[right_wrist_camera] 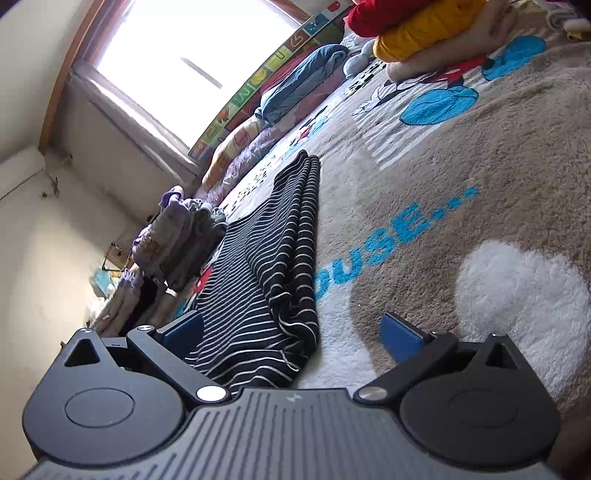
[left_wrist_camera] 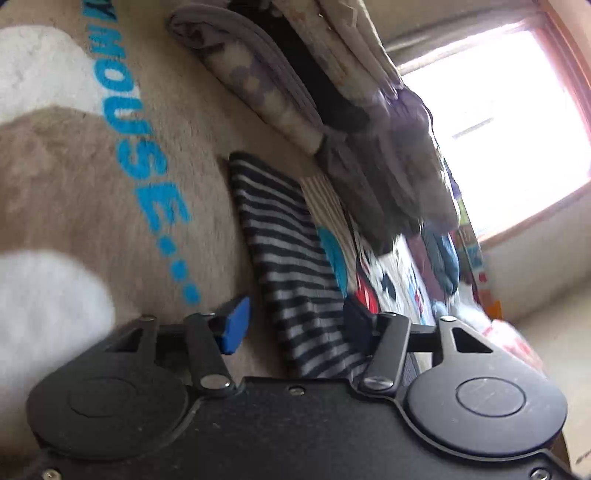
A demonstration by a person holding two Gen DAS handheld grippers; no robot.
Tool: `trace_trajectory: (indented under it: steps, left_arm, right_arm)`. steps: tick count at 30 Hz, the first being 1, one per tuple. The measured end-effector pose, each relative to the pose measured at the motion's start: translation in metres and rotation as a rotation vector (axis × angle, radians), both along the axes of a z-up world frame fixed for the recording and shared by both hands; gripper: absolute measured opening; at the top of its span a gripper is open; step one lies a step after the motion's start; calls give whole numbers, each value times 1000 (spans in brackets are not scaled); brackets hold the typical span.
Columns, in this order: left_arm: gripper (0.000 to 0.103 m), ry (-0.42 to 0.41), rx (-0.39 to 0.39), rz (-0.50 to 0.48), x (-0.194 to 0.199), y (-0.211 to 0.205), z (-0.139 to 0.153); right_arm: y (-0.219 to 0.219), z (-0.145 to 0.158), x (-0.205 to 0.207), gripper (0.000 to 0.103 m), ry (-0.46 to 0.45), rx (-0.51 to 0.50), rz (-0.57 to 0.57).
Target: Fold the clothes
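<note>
A black garment with thin white stripes (right_wrist_camera: 269, 258) lies folded lengthwise on a beige plush blanket (right_wrist_camera: 461, 155) printed with blue letters. In the left wrist view the same striped garment (left_wrist_camera: 291, 258) runs away from me between my fingers. My left gripper (left_wrist_camera: 295, 323) is open, its blue pads on either side of the near end of the cloth, not closed on it. My right gripper (right_wrist_camera: 295, 332) is open too, its jaws spread wide, with the garment's near corner lying between them.
A stack of folded clothes and bedding (left_wrist_camera: 280, 74) sits beyond the garment, also seen as a grey-purple pile (right_wrist_camera: 177, 240). A blue garment (right_wrist_camera: 306, 77) and red and yellow items (right_wrist_camera: 417, 29) lie further off. A bright window (right_wrist_camera: 192, 55) is behind.
</note>
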State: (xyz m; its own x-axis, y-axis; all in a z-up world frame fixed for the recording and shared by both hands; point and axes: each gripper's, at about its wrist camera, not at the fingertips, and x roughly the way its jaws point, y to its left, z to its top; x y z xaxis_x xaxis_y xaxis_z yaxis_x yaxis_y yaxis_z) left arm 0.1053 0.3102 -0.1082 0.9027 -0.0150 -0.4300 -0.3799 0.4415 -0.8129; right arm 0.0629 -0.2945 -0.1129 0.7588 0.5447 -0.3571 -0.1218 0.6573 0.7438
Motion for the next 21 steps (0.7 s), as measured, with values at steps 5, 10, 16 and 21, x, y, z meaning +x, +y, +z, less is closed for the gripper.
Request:
trace_trajectory:
  steps: [5, 10, 16, 21]
  left_arm:
    - [33, 4, 18, 17, 25, 16, -7]
    - [25, 8, -4, 5, 46, 30, -11]
    - [7, -35, 107, -51, 57, 17, 9]
    - [7, -142, 343, -187, 60, -31, 55]
  right_arm:
    - [4, 0, 3, 102, -22, -44, 21]
    - [8, -1, 5, 103, -40, -77, 28]
    - [12, -2, 7, 103, -60, -115, 35]
    - [16, -3, 9, 103, -77, -144, 40]
